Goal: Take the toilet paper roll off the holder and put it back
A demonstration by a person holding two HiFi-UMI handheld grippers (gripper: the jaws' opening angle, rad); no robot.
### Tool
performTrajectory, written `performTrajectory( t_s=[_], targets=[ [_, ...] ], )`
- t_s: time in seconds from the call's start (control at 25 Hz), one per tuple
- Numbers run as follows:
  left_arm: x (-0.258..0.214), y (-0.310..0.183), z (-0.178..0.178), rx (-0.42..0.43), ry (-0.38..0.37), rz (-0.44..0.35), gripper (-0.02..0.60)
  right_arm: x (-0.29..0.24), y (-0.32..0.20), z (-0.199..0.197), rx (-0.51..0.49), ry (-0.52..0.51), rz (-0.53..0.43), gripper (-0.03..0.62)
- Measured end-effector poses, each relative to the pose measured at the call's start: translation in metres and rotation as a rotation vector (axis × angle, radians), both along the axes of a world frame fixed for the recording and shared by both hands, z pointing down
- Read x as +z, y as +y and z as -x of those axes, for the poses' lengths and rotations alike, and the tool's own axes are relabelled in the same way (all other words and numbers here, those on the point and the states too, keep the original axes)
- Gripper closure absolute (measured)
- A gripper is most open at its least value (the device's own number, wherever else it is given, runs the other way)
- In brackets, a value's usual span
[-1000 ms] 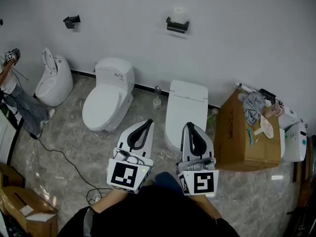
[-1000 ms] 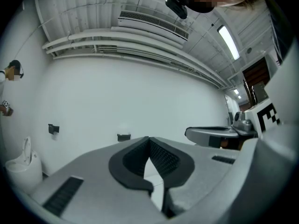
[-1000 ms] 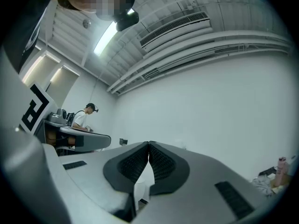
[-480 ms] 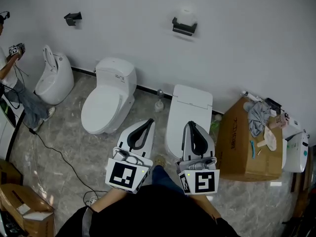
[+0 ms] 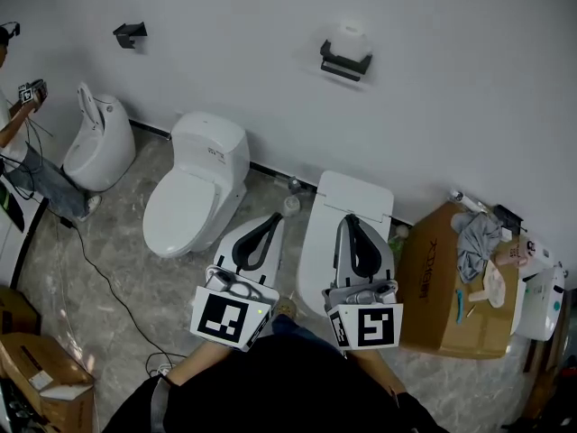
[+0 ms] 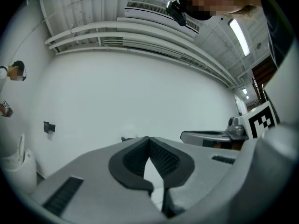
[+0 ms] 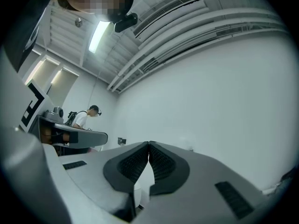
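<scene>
A white toilet paper roll (image 5: pixel 348 36) sits on a black wall holder (image 5: pixel 345 62), high on the white wall at upper centre of the head view. My left gripper (image 5: pixel 273 218) and right gripper (image 5: pixel 350 219) are held side by side low in that view, far short of the wall, both pointing toward it. Both are shut with nothing between their pads. In the left gripper view the jaws meet at the tips (image 6: pixel 149 138), and the holder (image 6: pixel 125 138) shows small just beyond them. The right gripper (image 7: pixel 148 143) also has its jaws touching, with the roll (image 7: pixel 188 145) faint against the wall.
Two white toilets (image 5: pixel 194 186) (image 5: pixel 335 228) and a urinal (image 5: pixel 99 147) stand along the wall. A second black holder (image 5: pixel 130 32) is at upper left. A cardboard box (image 5: pixel 451 282) with cloth and tools is at right, more boxes (image 5: pixel 41 377) at lower left. A person (image 5: pixel 25 165) stands at the left edge; a cable (image 5: pixel 99 273) runs over the floor.
The view has shifted forward and right: the holder and roll sit slightly lower and further right in frame, and the toilets are nearer. Both grippers stay shut and side by side.
</scene>
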State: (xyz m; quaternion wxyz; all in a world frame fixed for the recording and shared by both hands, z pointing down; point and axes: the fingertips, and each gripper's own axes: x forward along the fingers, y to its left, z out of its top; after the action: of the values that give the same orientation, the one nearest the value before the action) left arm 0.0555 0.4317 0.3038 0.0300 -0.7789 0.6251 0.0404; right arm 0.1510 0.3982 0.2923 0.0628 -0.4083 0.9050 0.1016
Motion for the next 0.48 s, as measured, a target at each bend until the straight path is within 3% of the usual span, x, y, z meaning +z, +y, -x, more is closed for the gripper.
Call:
performTrajectory(
  t_s=[0.48],
  targets=[
    [0.005,-0.085,0.011,-0.033,0.016,0.0,0.575,0.013,-0.086,0.011,-0.043,0.013,0.019,0.571]
  ],
)
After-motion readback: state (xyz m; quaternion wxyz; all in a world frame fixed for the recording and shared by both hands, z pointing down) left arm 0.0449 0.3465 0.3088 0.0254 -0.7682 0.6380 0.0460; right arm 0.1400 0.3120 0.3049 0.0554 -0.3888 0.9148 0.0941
